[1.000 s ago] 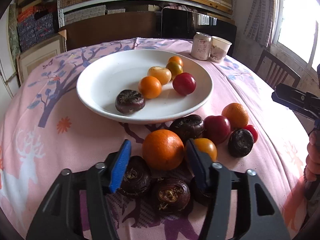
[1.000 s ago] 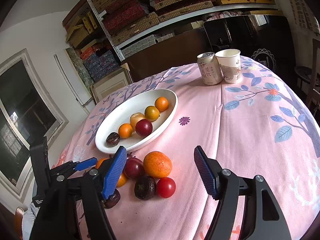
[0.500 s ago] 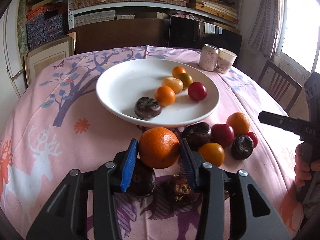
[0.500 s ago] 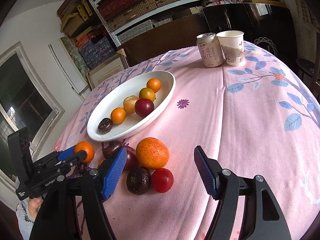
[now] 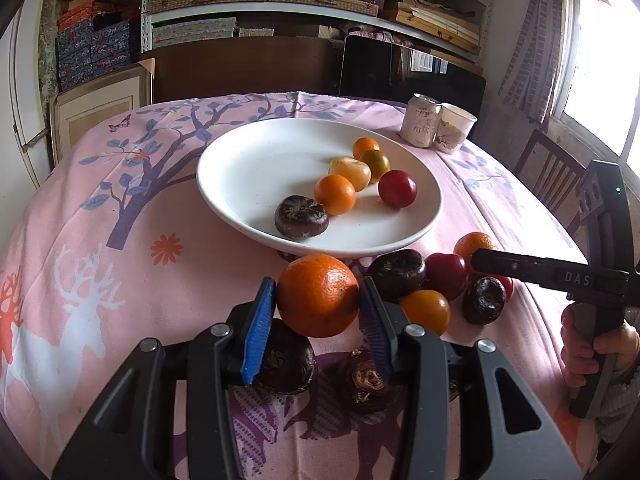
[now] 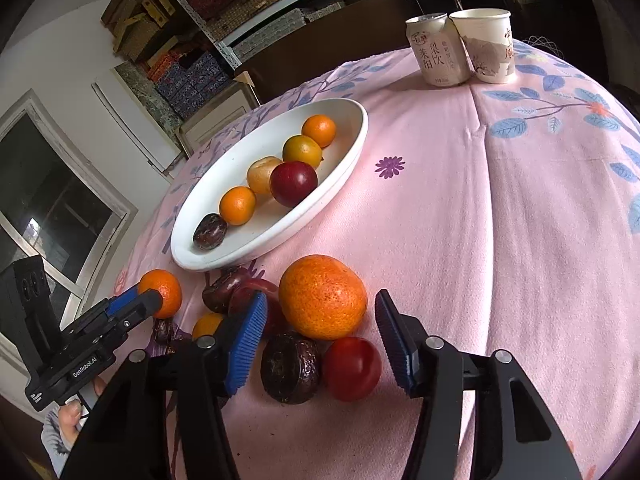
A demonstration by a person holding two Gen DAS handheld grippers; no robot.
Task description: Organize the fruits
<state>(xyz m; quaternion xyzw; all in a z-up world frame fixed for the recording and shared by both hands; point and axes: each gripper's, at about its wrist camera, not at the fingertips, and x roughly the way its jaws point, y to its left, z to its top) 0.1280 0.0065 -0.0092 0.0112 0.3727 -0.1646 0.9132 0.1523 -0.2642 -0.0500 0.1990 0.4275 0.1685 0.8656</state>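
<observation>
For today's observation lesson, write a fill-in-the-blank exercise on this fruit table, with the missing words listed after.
1. The left gripper is shut on an ____.
2. The white plate holds ____ fruits.
3. The right gripper has its jaws ____.
4. Beside the drink can stands a paper ____.

Missing words: orange; six; open; cup

Soft daylight floods in from a blown-out window [image 5: 600,60], fruit casts faint shadows on the white plate [image 5: 256,168], and fisheye distortion bends and darkens every edge.
</observation>
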